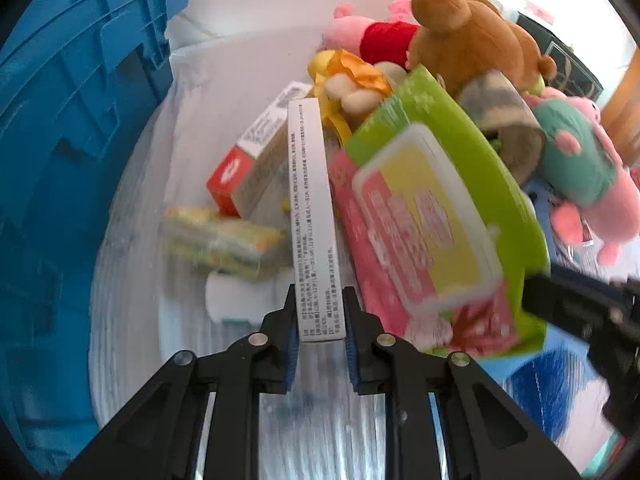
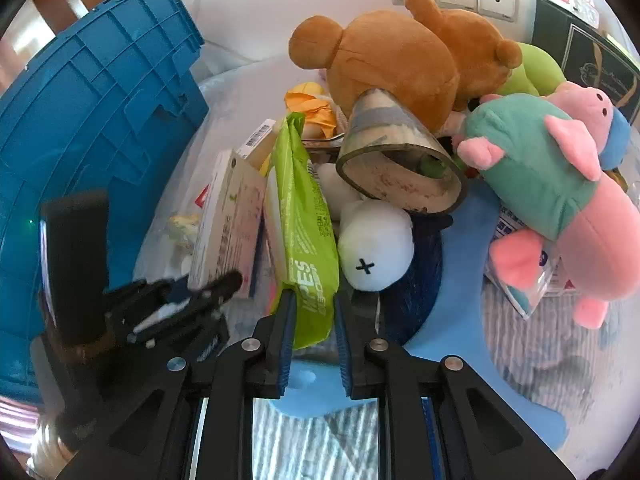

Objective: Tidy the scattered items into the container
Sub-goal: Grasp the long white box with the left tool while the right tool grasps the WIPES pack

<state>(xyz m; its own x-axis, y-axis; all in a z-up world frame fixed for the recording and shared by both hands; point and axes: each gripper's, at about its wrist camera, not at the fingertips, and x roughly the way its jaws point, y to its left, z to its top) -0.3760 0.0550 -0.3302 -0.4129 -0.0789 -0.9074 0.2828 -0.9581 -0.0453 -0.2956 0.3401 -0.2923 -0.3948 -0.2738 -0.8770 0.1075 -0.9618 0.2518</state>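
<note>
While both pairs of tongs are clamped on something, nothing looks packed yet. Right of the ribbed blue plastic crate (image 1: 76, 128), the left gripper (image 1: 320, 320) pinches the near end of a long white printed carton (image 1: 312, 216); just right of that, the right gripper (image 2: 314, 312) squeezes a soft green wipes pack (image 2: 306, 216). Beyond them, still heaped, lie a brown plush bear (image 2: 384, 64) and a pink pig toy (image 2: 560, 184). The crate's inside is out of view.
</note>
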